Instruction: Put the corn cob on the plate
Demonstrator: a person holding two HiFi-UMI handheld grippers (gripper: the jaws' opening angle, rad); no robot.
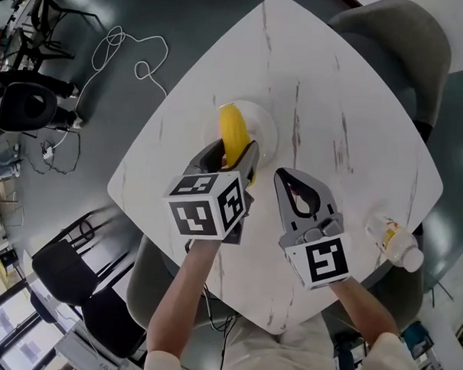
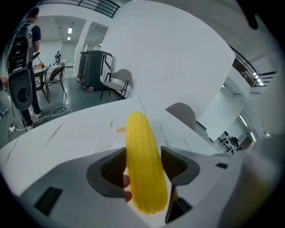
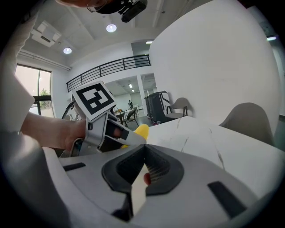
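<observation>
A yellow corn cob [image 1: 232, 134] is clamped lengthwise in my left gripper [image 1: 234, 152], which is shut on it. The cob's far end reaches over a white plate [image 1: 264, 129] near the middle of the white marble table. In the left gripper view the corn cob [image 2: 143, 162] fills the gap between the dark pads [image 2: 111, 168], pointing away from the camera. My right gripper [image 1: 287, 177] is shut with nothing in it, just right of the left one over the table. The right gripper view shows the left gripper [image 3: 133, 138] and the cob's yellow tip [image 3: 142, 131].
A plastic bottle [image 1: 395, 241] lies near the table's right edge. Grey chairs stand behind the table [image 1: 399, 34] and under its near side. Cables and black chairs lie on the floor at the left [image 1: 115, 45].
</observation>
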